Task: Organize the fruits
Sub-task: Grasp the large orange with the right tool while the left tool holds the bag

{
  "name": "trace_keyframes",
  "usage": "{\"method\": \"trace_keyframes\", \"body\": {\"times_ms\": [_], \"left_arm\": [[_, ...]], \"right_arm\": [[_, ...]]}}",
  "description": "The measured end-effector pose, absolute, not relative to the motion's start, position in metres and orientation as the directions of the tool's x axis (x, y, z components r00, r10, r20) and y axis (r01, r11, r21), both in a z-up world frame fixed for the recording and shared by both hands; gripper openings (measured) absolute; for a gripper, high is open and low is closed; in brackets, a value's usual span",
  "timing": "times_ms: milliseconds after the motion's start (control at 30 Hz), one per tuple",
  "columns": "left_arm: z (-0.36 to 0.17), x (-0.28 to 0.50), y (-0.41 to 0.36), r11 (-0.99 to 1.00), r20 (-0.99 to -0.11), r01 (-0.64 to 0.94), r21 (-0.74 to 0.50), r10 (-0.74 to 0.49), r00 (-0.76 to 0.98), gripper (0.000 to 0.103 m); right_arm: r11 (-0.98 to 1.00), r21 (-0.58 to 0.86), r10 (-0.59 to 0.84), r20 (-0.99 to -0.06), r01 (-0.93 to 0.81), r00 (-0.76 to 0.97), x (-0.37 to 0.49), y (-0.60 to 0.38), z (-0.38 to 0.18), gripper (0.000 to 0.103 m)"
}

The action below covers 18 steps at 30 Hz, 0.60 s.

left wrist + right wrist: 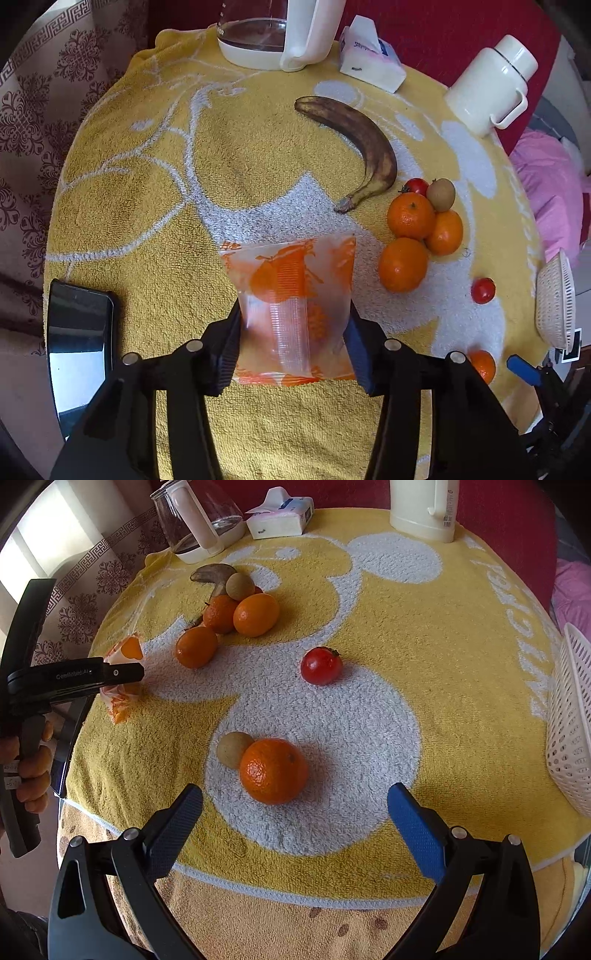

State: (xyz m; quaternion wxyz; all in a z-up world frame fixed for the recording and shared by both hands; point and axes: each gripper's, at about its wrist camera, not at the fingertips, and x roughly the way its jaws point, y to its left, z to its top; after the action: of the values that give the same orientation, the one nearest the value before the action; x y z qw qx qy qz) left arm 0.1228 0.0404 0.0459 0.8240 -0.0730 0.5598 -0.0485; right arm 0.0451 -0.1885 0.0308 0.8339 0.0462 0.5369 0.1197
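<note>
1. Left gripper (293, 332) clamped on an orange-printed clear plastic bag (291, 291), both pads pressing its 2 side edges; bag pinched inward at the grip, long axis running away from the camera, far edge lying on the towel.
2. Right gripper (295, 812) spread wide, nothing between its pads, hovering just short of a mandarin (274, 771) with a kiwi (232, 748) touching its left side.
3. Bag flat and see-through, ribbed strip down its middle, no fruit inside as far as can be told.
4. White lattice basket (569, 731) tipped at the right table edge; contents hidden.
5. Right of the bag: cluster of 3 mandarins (410, 216), 1 kiwi (441, 194) and 1 red tomato (416, 185), all touching; another tomato (483, 290) alone, nearer the basket.
6. Browned banana (354, 144) curved, stem pointing toward the cluster, tip toward the glass kettle (273, 33).
7. At the far edge of the yellow towel (155, 177): tissue pack (371, 61), cream flask (491, 85). Black phone (79, 343) at the left edge.
</note>
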Motion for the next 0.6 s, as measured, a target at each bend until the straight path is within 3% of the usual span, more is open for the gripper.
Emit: {"method": "trace_keyframes", "body": {"times_ms": [267,300,333,367,500,600], "left_arm": [[0.069,0.113,0.045,0.98,-0.896,0.012,-0.197,-0.185,0.404,0.051],[0.071,0.113,0.045,0.98,-0.894,0.013,-0.198,-0.186,0.408,0.051],[0.073,0.113,0.043,0.98,-0.892,0.014,-0.199,-0.187,0.411,0.051],[0.074,0.112,0.043,0.979,-0.891,0.014,-0.203,-0.191,0.412,0.051],[0.079,0.113,0.045,0.974,-0.884,0.022,-0.223,-0.212,0.416,0.051],[0.079,0.115,0.046,0.97,-0.881,0.026,-0.242,-0.23,0.414,0.051]], "right_arm": [[0.968,0.191,0.24,-0.889,-0.16,0.39,0.053,-0.182,0.027,0.098],[0.969,0.184,0.236,-0.89,-0.165,0.39,0.055,-0.18,0.027,0.093],[0.969,0.178,0.232,-0.892,-0.169,0.388,0.057,-0.179,0.026,0.078],[0.97,0.176,0.23,-0.894,-0.171,0.384,0.06,-0.178,0.025,0.072],[0.964,0.179,0.243,-0.891,-0.196,0.383,0.068,-0.175,0.025,0.067],[0.955,0.181,0.263,-0.885,-0.237,0.384,0.069,-0.169,0.031,0.044]]}}
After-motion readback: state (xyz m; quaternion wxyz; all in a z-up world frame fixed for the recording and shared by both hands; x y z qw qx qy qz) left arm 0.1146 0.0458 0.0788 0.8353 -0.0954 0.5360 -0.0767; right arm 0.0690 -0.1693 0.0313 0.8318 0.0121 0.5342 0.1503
